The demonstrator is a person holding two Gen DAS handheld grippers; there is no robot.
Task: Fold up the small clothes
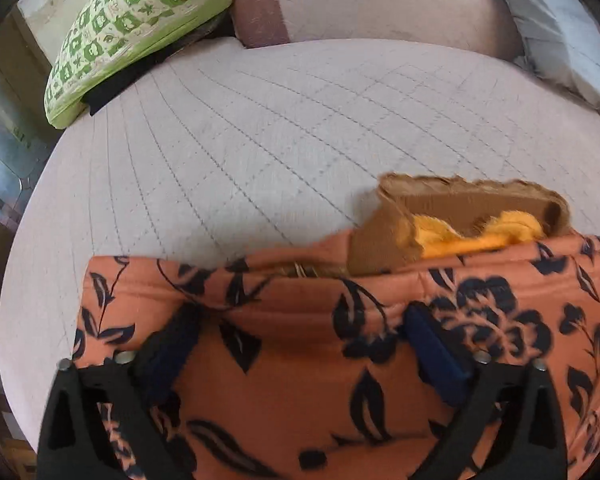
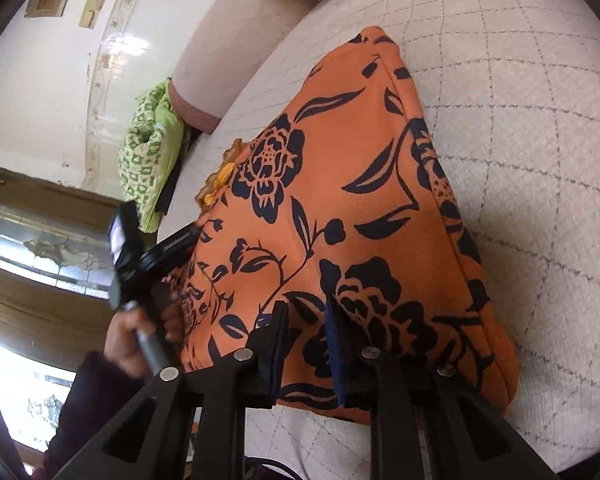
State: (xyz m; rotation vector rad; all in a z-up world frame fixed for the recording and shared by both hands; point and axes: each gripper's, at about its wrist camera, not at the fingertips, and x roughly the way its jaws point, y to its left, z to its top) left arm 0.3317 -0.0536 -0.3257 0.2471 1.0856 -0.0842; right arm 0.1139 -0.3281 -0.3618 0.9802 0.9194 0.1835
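Note:
An orange garment with a dark floral print (image 1: 300, 360) lies folded on the quilted bed; it also shows in the right wrist view (image 2: 340, 220). My left gripper (image 1: 300, 328) hangs over it with jaws wide open, its blue pads (image 1: 436, 356) resting on or just above the cloth. My right gripper (image 2: 306, 340) is nearly closed, pinching the garment's near edge between its pads (image 2: 334, 344). A brown and yellow cloth (image 1: 460, 220) lies past the garment's far edge, partly under it. The left gripper also shows in the right wrist view (image 2: 172, 248), held by a hand.
A green patterned pillow (image 1: 132, 28) lies at the bed's far left corner, a pale blue pillow (image 1: 560, 28) at the far right. A pink headboard (image 1: 380, 0) stands behind. The quilted bedspread (image 1: 240, 140) stretches beyond the garment. The bed's edge drops off at left.

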